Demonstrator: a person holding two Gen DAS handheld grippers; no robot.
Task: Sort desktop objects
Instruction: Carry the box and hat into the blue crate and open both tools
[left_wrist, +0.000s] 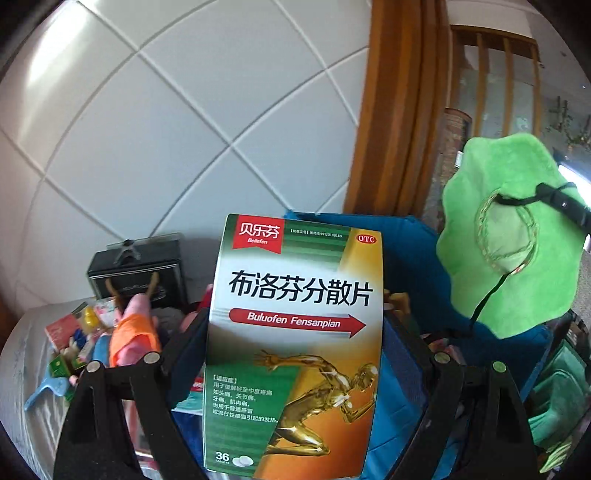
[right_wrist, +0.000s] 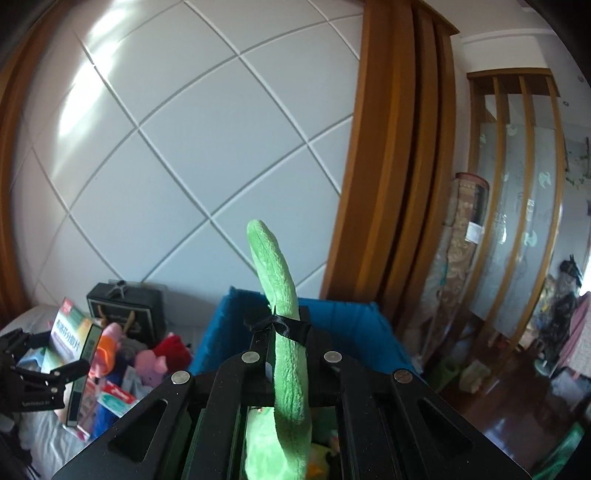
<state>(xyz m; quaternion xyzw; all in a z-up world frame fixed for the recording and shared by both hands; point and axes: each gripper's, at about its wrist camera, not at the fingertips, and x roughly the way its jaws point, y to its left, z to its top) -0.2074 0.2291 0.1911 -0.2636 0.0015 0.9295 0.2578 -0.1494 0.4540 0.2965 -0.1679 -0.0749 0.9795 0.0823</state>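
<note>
Pinching a pill box (left_wrist: 295, 343) at frame centre, left gripper (left_wrist: 295, 332), right gripper (right_wrist: 291, 354) clamping a green plush (right_wrist: 284, 332), blue bin (right_wrist: 343, 325) behind

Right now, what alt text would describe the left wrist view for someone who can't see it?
The left gripper holds an upright medicine box before a blue bin. A green plush toy hangs at right; small clutter lies at left.

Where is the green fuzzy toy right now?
The green plush toy is pinched in the right tool, held up above the blue bin. In the left wrist view it hangs right of the medicine box.
</note>
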